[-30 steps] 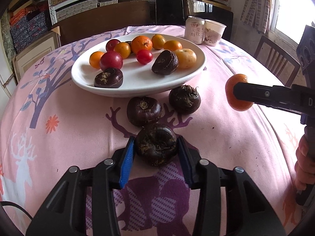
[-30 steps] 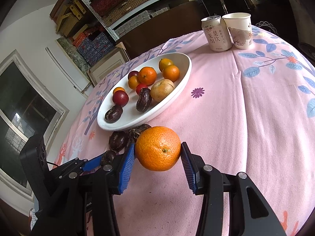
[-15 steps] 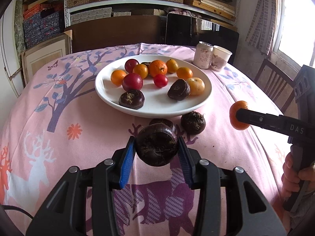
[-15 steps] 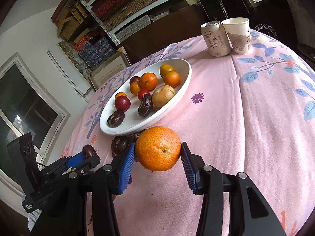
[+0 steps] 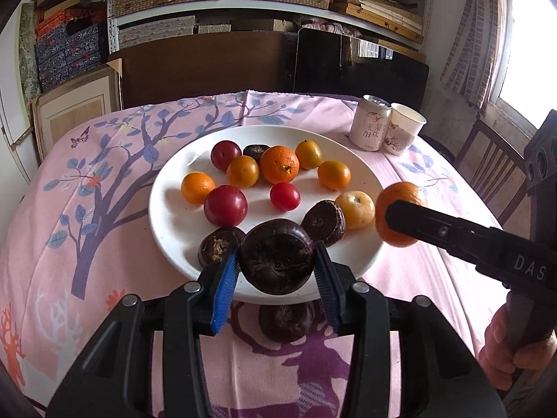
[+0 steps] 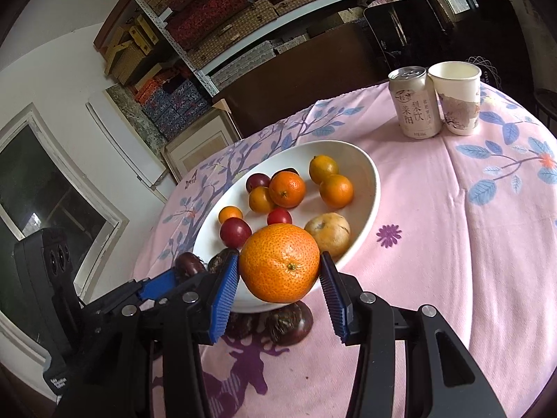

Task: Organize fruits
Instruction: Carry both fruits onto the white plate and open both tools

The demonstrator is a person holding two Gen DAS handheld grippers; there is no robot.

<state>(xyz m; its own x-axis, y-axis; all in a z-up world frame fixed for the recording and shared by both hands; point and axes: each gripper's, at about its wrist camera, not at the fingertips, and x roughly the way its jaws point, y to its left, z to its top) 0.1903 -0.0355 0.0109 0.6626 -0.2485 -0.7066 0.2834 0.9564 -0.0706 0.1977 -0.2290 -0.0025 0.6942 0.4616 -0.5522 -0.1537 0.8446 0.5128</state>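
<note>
My left gripper (image 5: 276,263) is shut on a dark water chestnut (image 5: 276,256) and holds it in the air over the near rim of the white plate (image 5: 167,216). My right gripper (image 6: 280,268) is shut on an orange tangerine (image 6: 280,263), held above the plate's right near edge; it shows in the left wrist view too (image 5: 400,212). The plate (image 6: 369,188) holds several oranges, red plums, a yellow fruit and dark water chestnuts. One water chestnut (image 5: 285,322) lies on the cloth below the plate's near rim, also in the right wrist view (image 6: 290,324).
A drink can (image 5: 369,125) and a paper cup (image 5: 403,132) stand at the back right of the pink tablecloth. A wooden chair (image 5: 487,167) stands at the right. Shelves with boxes fill the back wall.
My left gripper has lifted the water chestnut off the cloth and carried it forward over the plate's rim. My right gripper has brought the tangerine closer to the plate.
</note>
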